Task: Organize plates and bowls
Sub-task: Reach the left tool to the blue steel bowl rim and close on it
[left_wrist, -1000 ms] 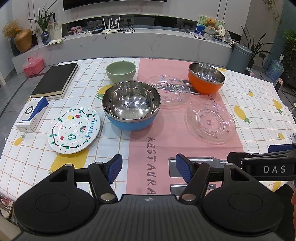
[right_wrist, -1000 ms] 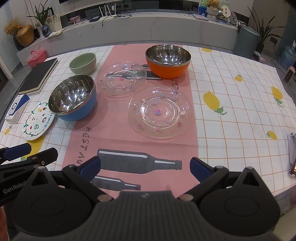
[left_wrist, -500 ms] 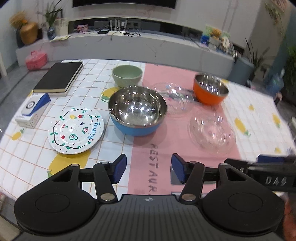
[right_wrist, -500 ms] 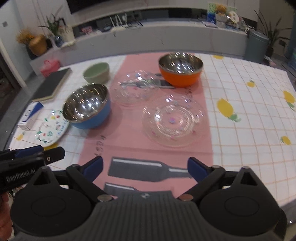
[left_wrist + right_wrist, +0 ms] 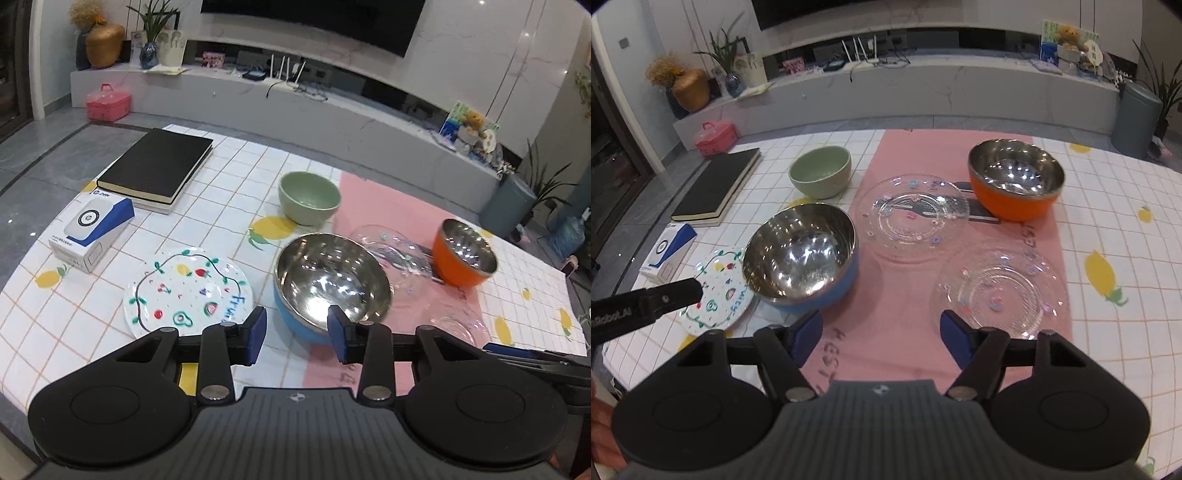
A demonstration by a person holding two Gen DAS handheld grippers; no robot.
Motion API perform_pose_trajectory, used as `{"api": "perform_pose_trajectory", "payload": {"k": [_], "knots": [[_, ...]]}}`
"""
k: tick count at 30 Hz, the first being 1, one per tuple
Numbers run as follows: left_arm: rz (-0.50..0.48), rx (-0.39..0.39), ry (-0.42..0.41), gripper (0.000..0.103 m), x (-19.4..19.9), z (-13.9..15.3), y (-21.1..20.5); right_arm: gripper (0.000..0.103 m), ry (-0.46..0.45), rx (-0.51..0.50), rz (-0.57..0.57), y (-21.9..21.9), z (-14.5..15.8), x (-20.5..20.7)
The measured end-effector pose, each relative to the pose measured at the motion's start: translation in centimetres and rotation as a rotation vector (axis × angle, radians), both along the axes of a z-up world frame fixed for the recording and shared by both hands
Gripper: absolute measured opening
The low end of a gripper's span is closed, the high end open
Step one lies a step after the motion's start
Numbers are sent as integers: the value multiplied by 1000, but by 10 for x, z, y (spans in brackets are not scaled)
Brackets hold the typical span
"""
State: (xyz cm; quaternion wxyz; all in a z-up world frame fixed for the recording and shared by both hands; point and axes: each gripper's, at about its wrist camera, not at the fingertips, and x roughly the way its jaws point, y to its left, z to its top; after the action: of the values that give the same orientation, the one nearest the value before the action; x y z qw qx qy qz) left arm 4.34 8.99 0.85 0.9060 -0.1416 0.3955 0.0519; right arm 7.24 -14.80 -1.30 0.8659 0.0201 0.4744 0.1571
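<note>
Left wrist view: the left gripper (image 5: 297,334) hangs with its jaws parted and empty, just short of the blue steel bowl (image 5: 330,286), with the painted plate (image 5: 188,291) beside it. To take the bowl cleanly, one finger should go inside the rim and one outside — squarely.

Right wrist view: the right gripper (image 5: 881,341) is likewise spread and empty, near the closer glass plate (image 5: 1001,291). Compared with a second ago, both grippers have advanced — the dishes loom larger.
</note>
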Motion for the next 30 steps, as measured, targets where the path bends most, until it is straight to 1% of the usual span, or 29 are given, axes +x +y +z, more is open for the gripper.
{"api": "perform_pose_trajectory", "payload": {"k": [1, 3, 5, 7, 9, 12, 14, 17, 19, 20, 22, 24, 25, 27, 28, 29, 30], "knots": [[-1, 5, 19, 45, 7, -1, 2, 70, 23, 12, 12, 5, -2, 8], [0, 21, 62, 45, 22, -2, 6, 70, 66, 26, -2, 15, -5, 23], [4, 14, 80, 45, 33, -4, 11, 70, 125, 24, -16, 25, -11, 41], [24, 2, 99, 49, 45, -6, 19, 70, 171, 58, -27, 31, -16, 56], [47, 5, 109, 55, 55, -9, 25, 70, 181, 77, -43, 36, -20, 66], [80, 24, 119, 57, 68, -16, 32, 71, 173, 67, -74, 43, -26, 79], [102, -10, 130, 57, 75, -23, 37, 70, 205, 87, -78, 45, -34, 86], [101, -89, 160, 58, 84, -37, 42, 69, 252, 100, -86, 49, -46, 93], [102, -96, 188, 58, 88, -46, 41, 62, 263, 90, -85, 51, -53, 95], [96, -91, 202, 58, 90, -49, 40, 61, 266, 87, -84, 52, -55, 96], [91, -88, 222, 55, 91, -54, 38, 53, 274, 93, -78, 52, -59, 96], [88, -94, 236, 46, 94, -56, 37, 47, 288, 96, -80, 53, -62, 98], [87, -99, 240, 43, 94, -57, 37, 43, 294, 99, -80, 53, -64, 98], [81, -101, 242, 34, 95, -58, 35, 35, 305, 99, -83, 54, -67, 99], [74, -97, 243, 31, 95, -58, 34, 30, 305, 98, -89, 54, -68, 99], [67, -90, 245, 24, 95, -58, 32, 28, 305, 101, -95, 53, -69, 99], [63, -84, 247, 16, 95, -58, 31, 21, 309, 107, -99, 52, -70, 100]]}}
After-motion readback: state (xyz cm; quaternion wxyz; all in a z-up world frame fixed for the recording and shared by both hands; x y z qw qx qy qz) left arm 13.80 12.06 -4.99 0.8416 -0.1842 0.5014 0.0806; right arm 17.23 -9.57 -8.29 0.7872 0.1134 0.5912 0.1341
